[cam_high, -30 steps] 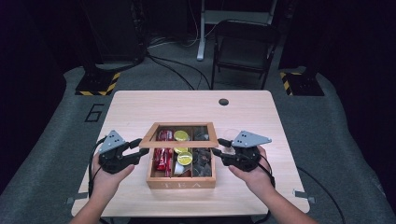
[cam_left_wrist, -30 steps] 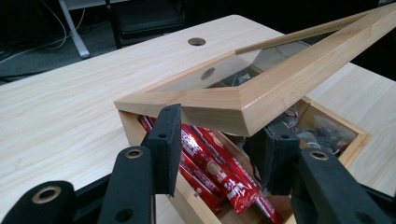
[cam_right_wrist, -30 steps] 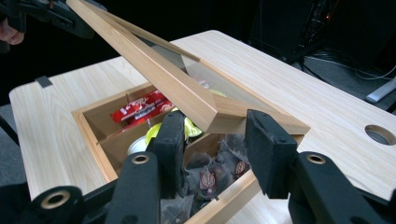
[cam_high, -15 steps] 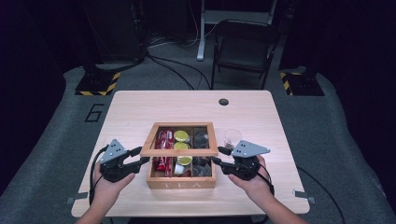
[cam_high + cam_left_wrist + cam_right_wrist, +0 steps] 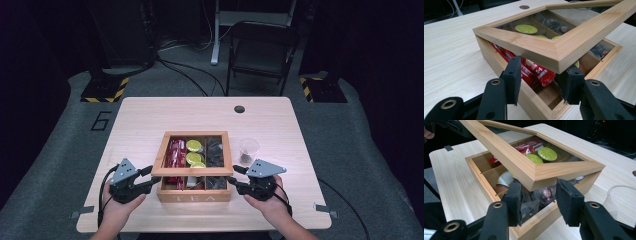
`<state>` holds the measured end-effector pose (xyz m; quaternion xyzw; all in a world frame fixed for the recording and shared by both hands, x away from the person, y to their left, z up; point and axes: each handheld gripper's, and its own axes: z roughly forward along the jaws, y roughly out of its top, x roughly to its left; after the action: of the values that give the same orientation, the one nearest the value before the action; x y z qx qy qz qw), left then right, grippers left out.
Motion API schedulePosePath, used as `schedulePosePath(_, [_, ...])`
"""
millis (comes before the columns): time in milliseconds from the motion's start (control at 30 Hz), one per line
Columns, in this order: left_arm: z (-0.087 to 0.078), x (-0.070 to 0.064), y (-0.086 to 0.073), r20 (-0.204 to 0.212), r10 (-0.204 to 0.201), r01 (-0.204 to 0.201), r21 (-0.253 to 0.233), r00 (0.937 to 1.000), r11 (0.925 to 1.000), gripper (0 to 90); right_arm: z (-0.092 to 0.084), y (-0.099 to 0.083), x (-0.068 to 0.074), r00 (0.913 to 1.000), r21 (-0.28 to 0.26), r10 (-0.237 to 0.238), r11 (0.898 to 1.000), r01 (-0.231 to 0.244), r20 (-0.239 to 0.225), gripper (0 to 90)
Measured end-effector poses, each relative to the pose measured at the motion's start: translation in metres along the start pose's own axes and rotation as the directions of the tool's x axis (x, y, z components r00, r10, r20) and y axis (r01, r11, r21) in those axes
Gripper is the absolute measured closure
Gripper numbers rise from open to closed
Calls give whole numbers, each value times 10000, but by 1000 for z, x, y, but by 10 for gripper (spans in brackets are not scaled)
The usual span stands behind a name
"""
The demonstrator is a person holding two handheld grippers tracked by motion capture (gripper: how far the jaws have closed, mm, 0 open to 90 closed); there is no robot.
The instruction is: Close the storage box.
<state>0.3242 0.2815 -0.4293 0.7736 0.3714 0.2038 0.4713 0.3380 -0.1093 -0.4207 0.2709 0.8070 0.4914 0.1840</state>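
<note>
from above, my left gripper [image 5: 145, 178] and right gripper [image 5: 239, 179] clamp the two near corners of the glass-paned lid [image 5: 192, 172], held above the wooden tea box [image 5: 194, 194] near the counter [image 5: 150, 115] front edge. a plastic cup [image 5: 248, 150] stands just beside the box, close to my right gripper; the counter to the left is open.

left gripper view: the lid corner [image 5: 556, 58] sits gripped between my jaws, raised off the box wall [image 5: 486, 51], red packets [image 5: 536, 71] beneath.

right gripper view: my jaws pinch the other lid corner [image 5: 536, 178], tilted above the box rim [image 5: 477, 176].
</note>
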Motion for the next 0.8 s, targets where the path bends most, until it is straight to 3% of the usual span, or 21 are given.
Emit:
schedulePosePath(300, [3,-2,-12,45,-48,47,94,10000,9999,560,3,-11,4,9998,103,-190,9998,189,74,568])
schedulePosePath(733, [8,-3,-24,150,-172,166,375,9997,9992,559,10,-24,7,10000,334,4,9994,-7,83,564])
schedulePosePath(800, [8,-3,-24,106,-11,6,488,9999,9988,559,11,-26,8,9999,397,34,9992,-38,94,564])
